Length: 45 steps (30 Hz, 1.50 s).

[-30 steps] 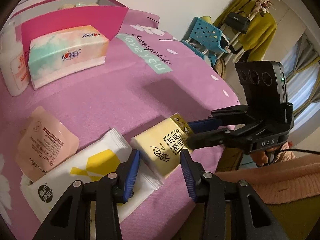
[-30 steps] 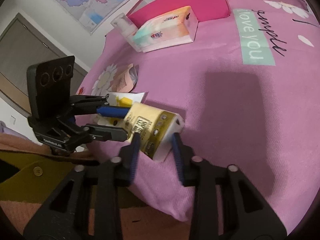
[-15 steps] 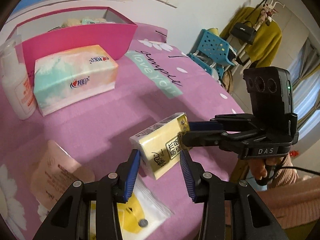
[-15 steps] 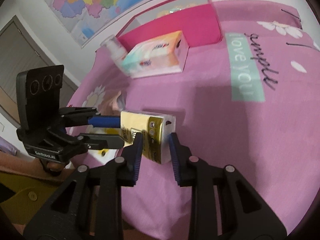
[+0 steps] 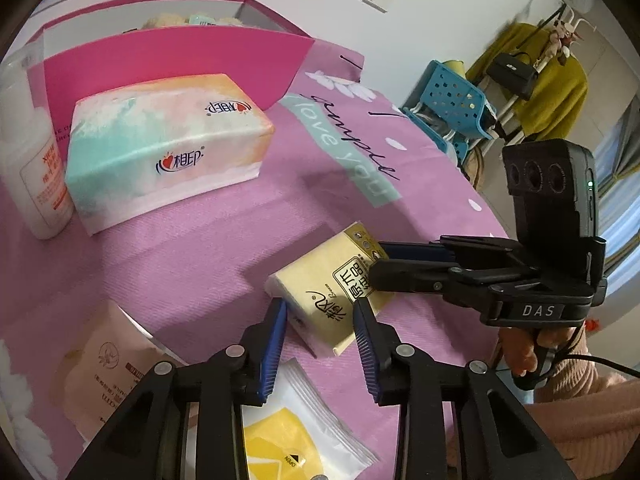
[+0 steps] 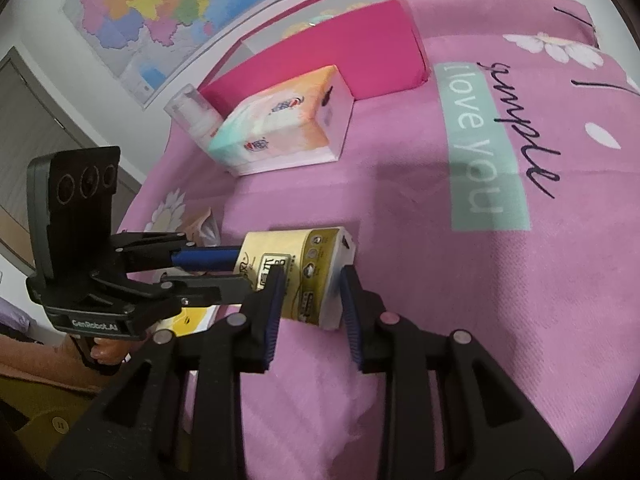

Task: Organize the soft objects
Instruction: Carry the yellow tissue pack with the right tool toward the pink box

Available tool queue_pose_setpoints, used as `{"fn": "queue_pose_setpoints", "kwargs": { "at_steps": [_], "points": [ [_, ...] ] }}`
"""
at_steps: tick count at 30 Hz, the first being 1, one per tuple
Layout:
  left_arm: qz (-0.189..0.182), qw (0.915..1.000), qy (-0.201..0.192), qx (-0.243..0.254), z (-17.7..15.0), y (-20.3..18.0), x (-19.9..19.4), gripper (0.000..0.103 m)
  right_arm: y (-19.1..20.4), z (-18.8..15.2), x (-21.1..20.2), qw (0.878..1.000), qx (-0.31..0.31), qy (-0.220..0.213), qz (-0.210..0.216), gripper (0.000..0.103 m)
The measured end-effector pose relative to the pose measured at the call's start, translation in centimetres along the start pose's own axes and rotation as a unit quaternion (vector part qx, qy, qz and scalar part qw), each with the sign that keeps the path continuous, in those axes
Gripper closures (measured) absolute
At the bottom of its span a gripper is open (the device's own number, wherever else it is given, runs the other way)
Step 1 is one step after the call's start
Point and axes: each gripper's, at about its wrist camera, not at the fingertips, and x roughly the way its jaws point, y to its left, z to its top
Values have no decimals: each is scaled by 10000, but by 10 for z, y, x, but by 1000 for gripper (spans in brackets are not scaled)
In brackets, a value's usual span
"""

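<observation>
Above the pink bedspread [image 5: 208, 240], a small yellow tissue pack [image 5: 332, 292] was held up between both grippers, well in front of the big tissue box [image 5: 164, 148]. Left gripper [image 5: 320, 334] had its jaws partly open and had just been closing, blue pads on either side of the pack's near end and touching it. Right gripper [image 6: 310, 298] was also partly open, pads pressing the pack's other end [image 6: 304, 268]. In the right wrist view the pack hung clear of the bedspread, tilted. Behind the tissue box stood a pink storage box [image 5: 176, 48], open on top, with some soft items inside, too small to tell. A white bottle [image 5: 32, 168] stood just beside the tissue box, touching or nearly so. Nearer than the tissue box, under the left gripper, lay a pale pink pouch [image 5: 108, 372] and a white-and-yellow wipes pack [image 5: 288, 440]. A hand [image 5: 520, 354] in a pink sleeve held the right gripper's handle.
</observation>
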Motion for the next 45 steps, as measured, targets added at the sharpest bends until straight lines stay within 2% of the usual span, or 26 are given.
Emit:
{"fn": "queue_pose_setpoints", "kwargs": {
  "at_steps": [11,45],
  "points": [
    [10,9999,-126,18,6,-1,-8,70,4,6,-5,9998,-109,-146,-35,70],
    [385,9968,-676,180,36,-5,-35,70,22,39,-13,9976,-450,-522,-31,70]
  ]
}}
